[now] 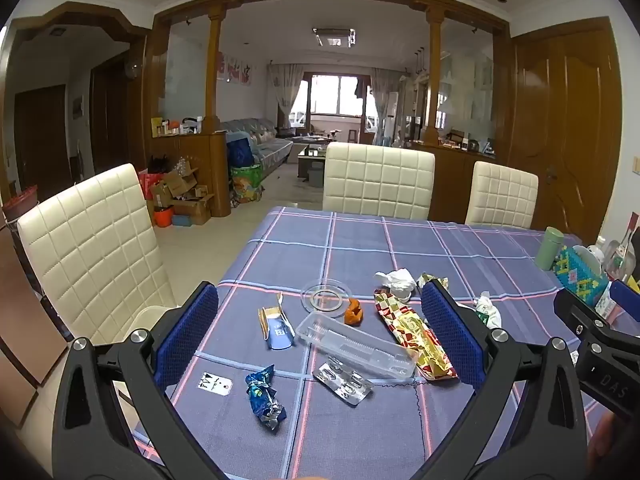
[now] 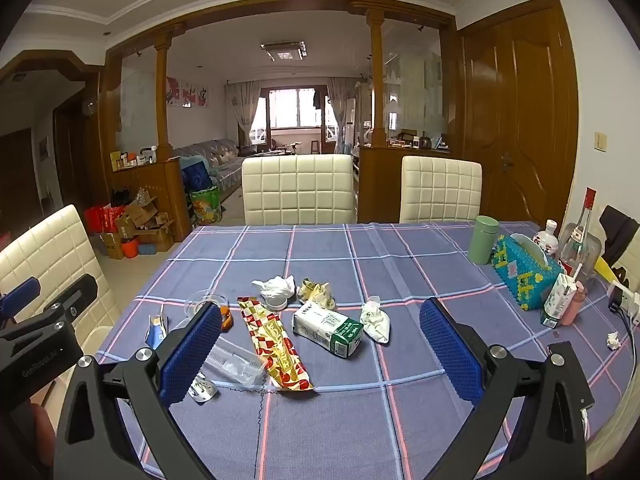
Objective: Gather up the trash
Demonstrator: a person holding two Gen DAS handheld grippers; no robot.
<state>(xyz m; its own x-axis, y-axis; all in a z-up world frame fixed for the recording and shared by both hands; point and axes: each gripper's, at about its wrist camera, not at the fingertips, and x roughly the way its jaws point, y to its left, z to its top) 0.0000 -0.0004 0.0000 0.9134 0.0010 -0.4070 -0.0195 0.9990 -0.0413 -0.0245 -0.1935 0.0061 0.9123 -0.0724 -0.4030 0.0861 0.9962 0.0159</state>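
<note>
Trash lies scattered on the blue checked tablecloth (image 1: 360,240). In the left wrist view I see a crumpled blue wrapper (image 1: 264,396), a blister pack (image 1: 344,378), a clear plastic tray (image 1: 358,344), a red-and-yellow wrapper (image 1: 414,336), an orange peel (image 1: 354,312), a small blue carton (image 1: 276,326) and a white tissue (image 1: 396,282). My left gripper (image 1: 320,292) hovers open above them, holding nothing. The right wrist view adds a green-and-white carton (image 2: 328,330) and crumpled paper (image 2: 376,320). My right gripper (image 2: 320,308) is open and empty too.
Cream quilted chairs (image 1: 378,178) stand at the far side and the left (image 1: 92,248). At the table's right end are a green canister (image 2: 482,240), a beaded tissue box (image 2: 520,272), bottles (image 2: 580,236), a drink carton (image 2: 558,300) and a power strip (image 2: 624,304).
</note>
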